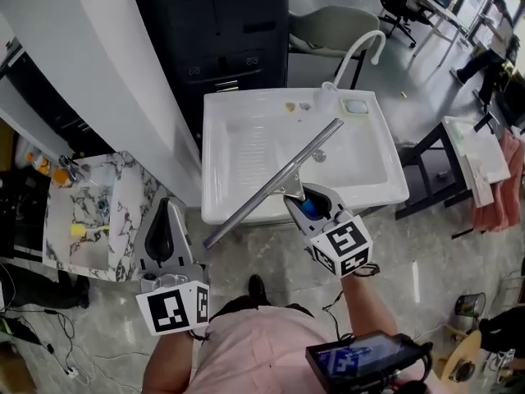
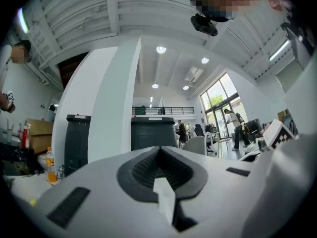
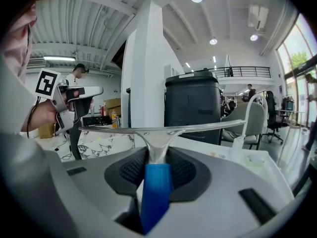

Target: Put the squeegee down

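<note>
The long metal squeegee point(image 1: 271, 185) has a shiny bar and blue plastic handle. The white square sink point(image 1: 390, 171) looks glossy.

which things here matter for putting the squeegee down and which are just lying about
Job:
squeegee
right gripper, shut on it
sink under it, a likely spot to set it

Lying about:
left gripper, shut and empty
tap
marble counter with bottles
black cabinet
chair
</note>
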A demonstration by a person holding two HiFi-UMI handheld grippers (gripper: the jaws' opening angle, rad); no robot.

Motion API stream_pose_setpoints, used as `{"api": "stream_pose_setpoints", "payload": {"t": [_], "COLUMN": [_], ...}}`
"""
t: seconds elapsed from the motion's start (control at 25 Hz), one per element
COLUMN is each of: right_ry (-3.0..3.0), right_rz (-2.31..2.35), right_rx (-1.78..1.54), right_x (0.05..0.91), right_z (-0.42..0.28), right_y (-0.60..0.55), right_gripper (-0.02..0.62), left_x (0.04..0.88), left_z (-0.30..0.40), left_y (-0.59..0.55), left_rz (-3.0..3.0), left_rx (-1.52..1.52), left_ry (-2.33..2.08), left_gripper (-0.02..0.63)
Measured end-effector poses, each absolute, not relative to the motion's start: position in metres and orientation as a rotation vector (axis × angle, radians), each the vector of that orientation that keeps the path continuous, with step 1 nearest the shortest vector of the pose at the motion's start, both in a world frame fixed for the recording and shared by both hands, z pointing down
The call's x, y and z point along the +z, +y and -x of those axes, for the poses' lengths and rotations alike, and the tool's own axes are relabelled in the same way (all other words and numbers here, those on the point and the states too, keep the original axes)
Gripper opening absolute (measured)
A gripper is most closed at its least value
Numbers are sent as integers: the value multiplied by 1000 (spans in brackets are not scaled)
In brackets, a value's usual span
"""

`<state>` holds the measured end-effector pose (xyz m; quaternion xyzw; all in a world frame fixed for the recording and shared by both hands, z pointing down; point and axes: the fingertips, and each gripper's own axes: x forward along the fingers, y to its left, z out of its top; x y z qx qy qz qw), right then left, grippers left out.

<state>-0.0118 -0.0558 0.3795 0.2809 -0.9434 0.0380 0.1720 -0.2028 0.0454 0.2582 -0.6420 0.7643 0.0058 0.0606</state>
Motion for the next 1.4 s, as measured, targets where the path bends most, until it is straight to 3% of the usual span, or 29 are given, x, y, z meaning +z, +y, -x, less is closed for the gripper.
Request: {"api": "stream_pose_setpoints", "payload": {"t": [0.68,1.4], "right_ry": [-2727,-2667], "right_rz": [-660,-176], "right_rx": [9,130], "right_x": [357,423], "right_z": [53,88], "right_y": [-117,-177], "right_gripper": [114,114], "left_x": [242,264], "left_z": [235,237], "left_y": [-3,-73], "left_rz": [1841,1670], "left_rx": [84,-72], "left_ry": [2330,2542], "left_gripper": [9,9]}}
